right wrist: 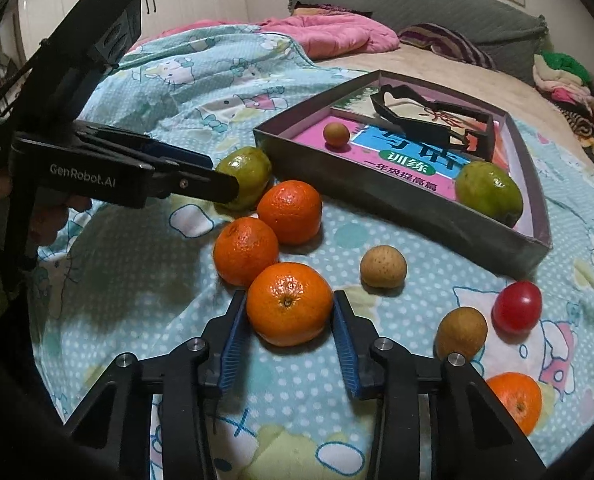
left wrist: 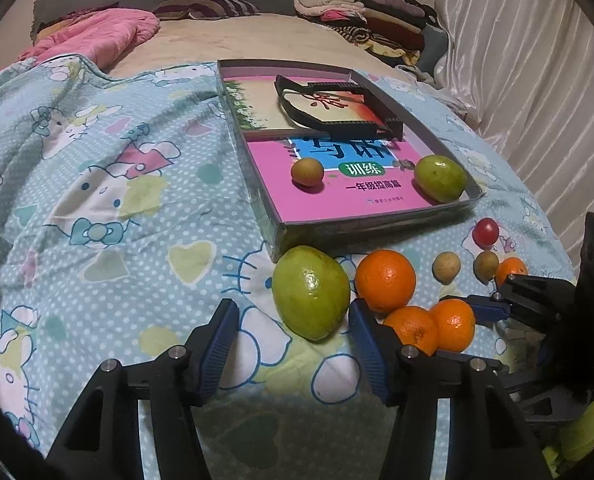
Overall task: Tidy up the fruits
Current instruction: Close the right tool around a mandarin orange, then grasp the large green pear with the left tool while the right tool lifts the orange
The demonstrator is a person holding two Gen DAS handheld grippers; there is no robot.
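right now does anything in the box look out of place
Yes: a black plastic frame lies askew inside the box, beside a green fruit and a small brown one. It isn't fruit.

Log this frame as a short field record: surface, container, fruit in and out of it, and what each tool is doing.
surface: bed with cartoon-print blanket
container: shallow box
in box: green fruit, small brown fruit, black frame
on blanket: four oranges, green fruit, two small brown fruits, red fruit
left tool: open, near the blanket's green fruit
right tool: open around orange
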